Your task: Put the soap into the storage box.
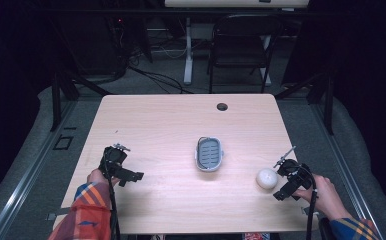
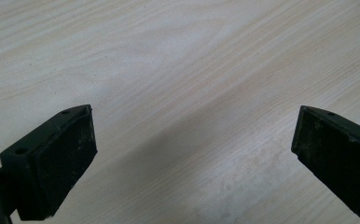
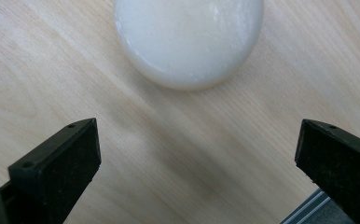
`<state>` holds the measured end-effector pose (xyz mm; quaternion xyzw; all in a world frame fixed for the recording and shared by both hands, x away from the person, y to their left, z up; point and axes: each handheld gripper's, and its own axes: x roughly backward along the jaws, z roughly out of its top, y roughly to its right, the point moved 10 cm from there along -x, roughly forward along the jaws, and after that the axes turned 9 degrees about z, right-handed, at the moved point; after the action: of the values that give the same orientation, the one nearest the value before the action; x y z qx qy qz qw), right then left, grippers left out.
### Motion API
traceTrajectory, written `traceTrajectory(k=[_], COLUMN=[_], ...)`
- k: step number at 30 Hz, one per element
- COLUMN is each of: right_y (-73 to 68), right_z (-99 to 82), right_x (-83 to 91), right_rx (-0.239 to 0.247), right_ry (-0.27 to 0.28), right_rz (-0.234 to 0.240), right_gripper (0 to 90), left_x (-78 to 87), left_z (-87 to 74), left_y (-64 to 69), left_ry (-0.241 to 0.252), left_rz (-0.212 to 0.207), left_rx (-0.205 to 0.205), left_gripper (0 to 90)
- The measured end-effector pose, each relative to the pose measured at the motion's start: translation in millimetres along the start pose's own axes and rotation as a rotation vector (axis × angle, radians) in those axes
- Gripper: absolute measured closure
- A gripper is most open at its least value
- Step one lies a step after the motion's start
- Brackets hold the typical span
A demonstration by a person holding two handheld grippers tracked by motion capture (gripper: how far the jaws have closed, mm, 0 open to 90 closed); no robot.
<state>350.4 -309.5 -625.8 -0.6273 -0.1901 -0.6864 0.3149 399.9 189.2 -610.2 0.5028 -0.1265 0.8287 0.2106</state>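
- A grey oval plastic basket (image 1: 210, 154) stood in the middle of the light wooden table (image 1: 171, 125).
- A white round soap-like puck (image 1: 267, 178) lay right of the basket.
- The right gripper (image 1: 282, 180) was just beside the puck, jaws spread, holding nothing.
- The left gripper (image 1: 123, 165) was well left of the basket, jaws spread over bare wood.

High view overlooks the table (image 1: 181, 120); gripper views hover close above it

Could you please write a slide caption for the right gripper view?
Open right hand-held gripper poised over the wooden table, just short of a round white soap bar.
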Motion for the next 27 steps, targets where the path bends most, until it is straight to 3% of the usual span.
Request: traceTrajectory(k=[11,14,18,24,26,27], right_y=[4.6,0.4,1.0,2.4,-0.4,2.3], right_z=[13.4,21.4,25.9,36.3,40.7,40.6], right_x=[0.2,-2.8,0.8,-1.6,-5.1,-2.9], right_rx=[0.045,0.026,0.075,0.095,0.081,0.106], right_ry=[-0.032,0.024,-0.025,-0.031,-0.012,-0.047], right_rz=[-0.004,0.024,0.017,0.001,0.02,0.004], right_gripper=[0.0,0.0,0.0,0.0,0.0,0.0], left_x=[-0.3,-0.4,-0.2,-0.5,-0.8,-0.9], left_z=[-0.4,-0.2,-0.2,-0.1,-0.2,-0.2], left_y=[0.7,0.4,1.0,1.2,1.1,0.8], left_ry=[-0.006,-0.003,-0.004,-0.006,-0.006,-0.005], left_rz=[-0.003,-0.004,-0.006,-0.006,-0.007,-0.006], left_rx=[-0.004,-0.005,-0.005,-0.008,-0.002,0.0], left_gripper=[0.0,0.0,0.0,0.0,0.0,0.0])
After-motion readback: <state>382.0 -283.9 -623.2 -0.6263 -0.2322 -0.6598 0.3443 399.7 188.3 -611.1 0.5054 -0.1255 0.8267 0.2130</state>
